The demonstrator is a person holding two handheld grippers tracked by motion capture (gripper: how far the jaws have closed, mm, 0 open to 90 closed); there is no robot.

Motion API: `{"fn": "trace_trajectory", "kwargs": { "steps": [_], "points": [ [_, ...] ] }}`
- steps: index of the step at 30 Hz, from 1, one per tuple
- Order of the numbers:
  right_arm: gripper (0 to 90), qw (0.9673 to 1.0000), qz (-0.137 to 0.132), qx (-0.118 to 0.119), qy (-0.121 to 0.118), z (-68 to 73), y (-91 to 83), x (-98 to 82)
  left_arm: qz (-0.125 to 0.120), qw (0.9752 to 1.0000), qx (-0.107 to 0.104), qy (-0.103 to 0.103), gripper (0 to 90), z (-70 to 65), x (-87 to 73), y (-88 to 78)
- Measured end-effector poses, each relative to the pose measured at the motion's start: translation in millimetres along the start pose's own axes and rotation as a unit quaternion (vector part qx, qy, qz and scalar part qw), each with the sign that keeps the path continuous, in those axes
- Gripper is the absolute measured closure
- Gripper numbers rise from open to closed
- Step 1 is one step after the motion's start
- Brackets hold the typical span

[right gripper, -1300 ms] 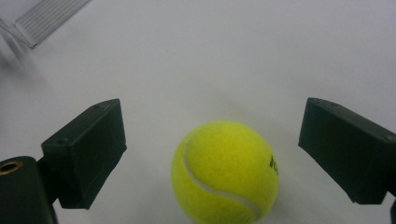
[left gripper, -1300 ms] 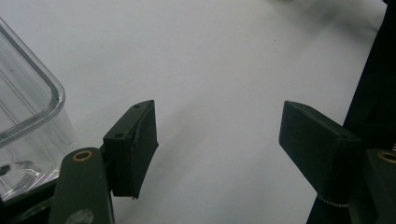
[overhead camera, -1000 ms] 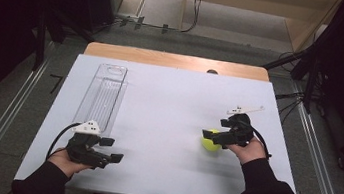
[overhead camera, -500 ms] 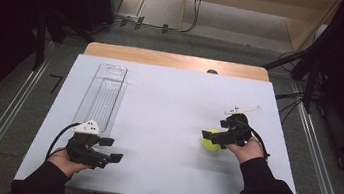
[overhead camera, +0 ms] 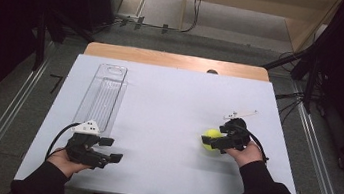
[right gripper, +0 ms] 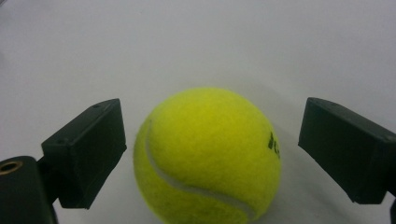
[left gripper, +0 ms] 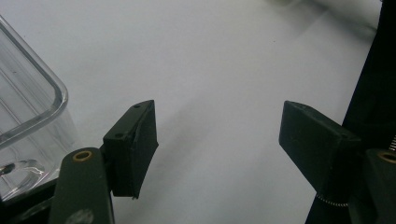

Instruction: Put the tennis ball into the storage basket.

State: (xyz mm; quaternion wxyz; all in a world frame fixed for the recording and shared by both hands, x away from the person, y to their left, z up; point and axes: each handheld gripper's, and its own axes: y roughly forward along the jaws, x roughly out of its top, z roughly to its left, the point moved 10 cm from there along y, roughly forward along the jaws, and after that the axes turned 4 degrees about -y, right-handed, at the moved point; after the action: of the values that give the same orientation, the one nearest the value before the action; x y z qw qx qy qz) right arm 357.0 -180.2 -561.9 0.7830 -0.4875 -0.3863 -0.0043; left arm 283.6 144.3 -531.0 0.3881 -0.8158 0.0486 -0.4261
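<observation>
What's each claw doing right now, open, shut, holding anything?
Left claw: open, holding nothing, beside the clear tray.
Right claw: open, jaws either side of the tennis ball, gaps visible, not clamped.

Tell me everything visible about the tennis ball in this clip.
The tennis ball is bright yellow-green and fuzzy like felt, with a pale curved seam and a small dark printed mark on one side. It sits on the white table, toward its right side. The right tongs stand open around it, one jaw on each side, gaps showing on both sides, so nothing grips it.
</observation>
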Motion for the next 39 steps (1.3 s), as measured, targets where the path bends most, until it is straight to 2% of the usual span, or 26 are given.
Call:
{"fn": "trace_trajectory", "kwargs": {
  "steps": [3, 6, 17, 18, 25, 27, 28, 39],
  "points": [
    [5.6, 1.0000, 0.002, 0.001, 0.004, -1.0, 0.9, -2.4, 0.000, 1.0000, 0.000, 0.000, 28.5, -0.2, 0.1, 0.1],
    [5.6, 0.9998, 0.010, 0.017, 0.009, 0.8, 2.5, -7.1, 0.000, 1.0000, 0.001, 0.001, 28.5, 0.1, -0.1, 0.8],
    [5.8, 0.9994, 0.033, 0.008, -0.002, -0.3, 10.1, -16.3, 0.000, 1.0000, 0.002, -0.001, 28.5, 0.6, -0.2, 0.9],
    [12.3, 0.9992, 0.041, 0.005, 0.000, -0.6, 11.8, -20.1, 0.000, 1.0000, 0.002, 0.000, 28.5, 0.5, -0.1, 1.0],
    [12.9, 0.9992, 0.036, 0.002, -0.016, 0.4, 12.9, -21.4, 0.003, 1.0000, 0.004, 0.001, 28.5, 0.6, -0.5, 1.2],
    [15.2, 0.9992, 0.035, 0.003, -0.019, 1.2, 12.8, -21.5, 0.002, 1.0000, 0.003, 0.001, 28.5, 0.1, -0.4, 1.2],
    [22.7, 0.9992, 0.032, 0.014, -0.021, 4.6, 12.4, -21.2, 0.000, 1.0000, 0.002, 0.000, 28.5, -0.1, 0.0, 1.1],
    [23.2, 0.9992, 0.029, 0.018, -0.021, 5.3, 12.9, -20.2, 0.002, 1.0000, 0.004, 0.003, 28.5, -0.2, -0.1, 0.9]
  ]
}}
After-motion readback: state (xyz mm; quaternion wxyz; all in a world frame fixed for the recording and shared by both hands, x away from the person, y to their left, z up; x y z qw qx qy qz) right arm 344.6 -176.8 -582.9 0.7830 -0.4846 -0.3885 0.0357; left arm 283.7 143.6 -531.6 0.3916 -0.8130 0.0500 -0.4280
